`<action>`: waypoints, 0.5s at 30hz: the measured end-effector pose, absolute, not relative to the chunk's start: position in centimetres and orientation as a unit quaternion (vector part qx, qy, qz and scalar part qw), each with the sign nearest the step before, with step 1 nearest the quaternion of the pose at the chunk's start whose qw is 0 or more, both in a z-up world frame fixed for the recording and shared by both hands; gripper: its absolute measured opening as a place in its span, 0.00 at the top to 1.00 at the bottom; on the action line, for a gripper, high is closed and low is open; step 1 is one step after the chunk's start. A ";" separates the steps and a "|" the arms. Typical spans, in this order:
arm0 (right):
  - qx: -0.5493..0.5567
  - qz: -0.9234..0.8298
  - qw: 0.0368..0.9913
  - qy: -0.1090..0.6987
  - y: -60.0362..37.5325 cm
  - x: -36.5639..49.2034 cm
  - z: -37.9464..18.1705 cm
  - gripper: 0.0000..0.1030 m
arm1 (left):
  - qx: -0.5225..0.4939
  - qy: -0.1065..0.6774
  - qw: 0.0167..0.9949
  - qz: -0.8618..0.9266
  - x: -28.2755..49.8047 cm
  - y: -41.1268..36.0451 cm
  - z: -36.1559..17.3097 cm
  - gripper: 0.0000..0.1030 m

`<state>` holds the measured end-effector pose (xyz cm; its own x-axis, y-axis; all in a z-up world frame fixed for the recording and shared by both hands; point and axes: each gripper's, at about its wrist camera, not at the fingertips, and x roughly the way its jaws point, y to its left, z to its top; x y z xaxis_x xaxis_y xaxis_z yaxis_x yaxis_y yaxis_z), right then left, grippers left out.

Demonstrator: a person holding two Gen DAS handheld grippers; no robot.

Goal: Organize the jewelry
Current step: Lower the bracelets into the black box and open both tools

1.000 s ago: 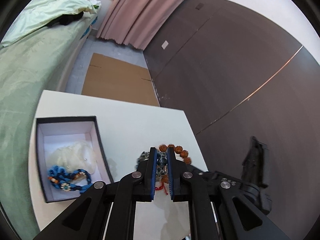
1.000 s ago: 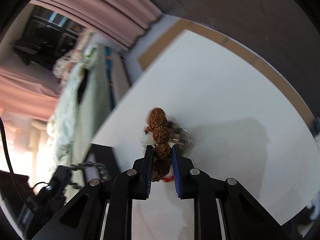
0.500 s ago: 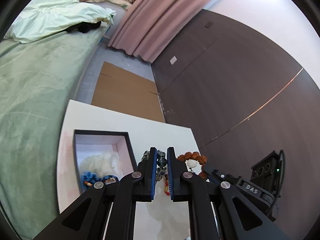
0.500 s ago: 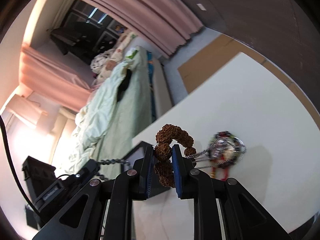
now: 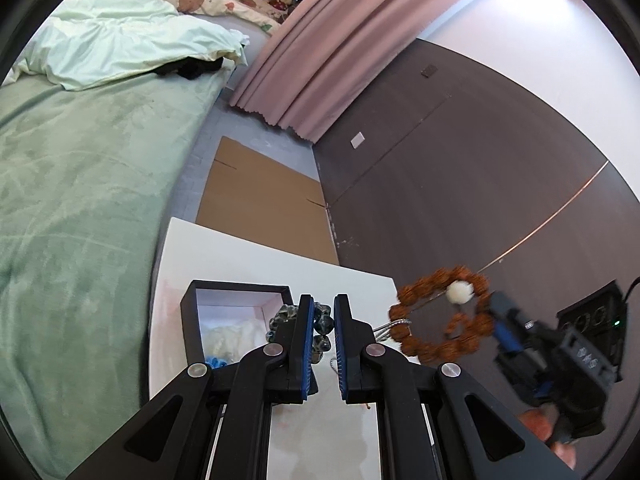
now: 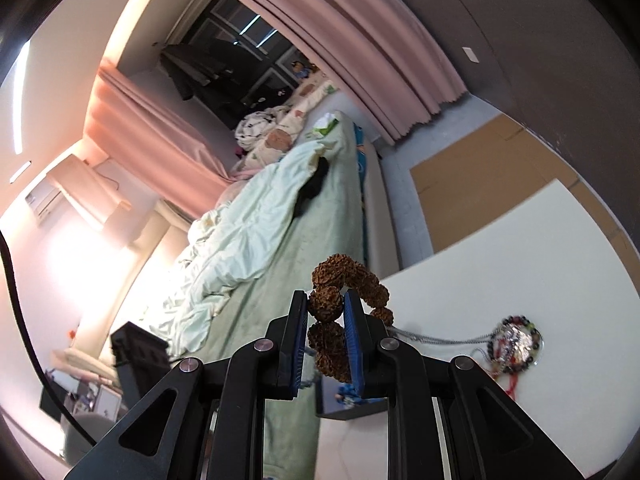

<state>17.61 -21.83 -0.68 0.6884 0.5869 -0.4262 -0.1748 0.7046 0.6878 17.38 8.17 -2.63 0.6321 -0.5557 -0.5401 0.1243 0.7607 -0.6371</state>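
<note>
The brown bead bracelet [image 6: 344, 292], a ring of rough, knobbly seed beads with 1 white bead, hangs in the air above the white worktop [image 6: 520, 264], pinched between the blue pads of the right tongs [image 6: 326, 316]. In the left wrist view the same bracelet [image 5: 440, 316] shows as a full loop beside the worktop's right edge. The left tongs [image 5: 321, 332] are closed on a dark glassy bead bracelet [image 5: 322, 322], held over the worktop just beside the black box [image 5: 236, 292]. A tangle of silver chain and coloured beads [image 6: 516, 340] lies on the worktop, and a thin silver chain runs from it toward the brown bracelet.

The open box has a white lining; inside lie a pale cream piece [image 5: 228, 336] and a blue braided piece [image 5: 216, 362].

Beyond the worktop are flattened cardboard [image 5: 260, 204] on the floor, a bed with green covers [image 5: 80, 184], pink curtains [image 5: 320, 52] and a dark panelled wall [image 5: 460, 184].
</note>
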 end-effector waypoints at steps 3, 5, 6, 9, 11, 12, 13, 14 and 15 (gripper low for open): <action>0.304 0.225 0.868 0.322 -21.1 18.1 1.1 0.81 | -0.299 0.387 0.852 -0.187 17.7 8.5 -3.2 0.90; 0.298 0.228 0.871 0.317 -20.6 18.3 2.2 0.81 | -0.315 0.393 0.844 -0.185 18.1 8.7 -3.6 0.90; 0.293 0.232 0.873 0.312 -20.3 18.5 2.9 0.81 | -0.323 0.393 0.840 -0.186 18.2 8.9 -3.8 0.90; 0.286 0.239 0.876 0.307 -19.5 18.9 4.1 0.81 | -0.335 0.394 0.835 -0.185 18.4 9.3 -3.8 0.84; 0.280 0.244 0.876 0.306 -19.0 19.1 4.3 0.81 | -0.340 0.397 0.832 -0.187 18.6 9.4 -3.9 0.54; 0.279 0.247 0.876 0.306 -18.9 19.2 4.3 0.81 | -0.346 0.396 0.830 -0.185 18.5 9.7 -4.0 0.30; 0.280 0.251 0.875 0.305 -18.8 19.2 4.0 0.81 | -0.354 0.392 0.830 -0.181 18.4 9.9 -4.0 0.20; 0.282 0.254 0.873 0.305 -18.7 19.2 3.6 0.81 | -0.360 0.386 0.831 -0.174 18.2 10.4 -4.0 0.20; 0.285 0.256 0.871 0.306 -18.7 19.2 3.2 0.81 | -0.358 0.384 0.835 -0.166 18.1 10.7 -3.8 0.20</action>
<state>19.24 -18.75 3.23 0.6813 0.6209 -0.3876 -0.2720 0.7064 0.6535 18.13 10.69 -3.81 0.6500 -0.5527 -0.5216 0.0029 0.6881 -0.7256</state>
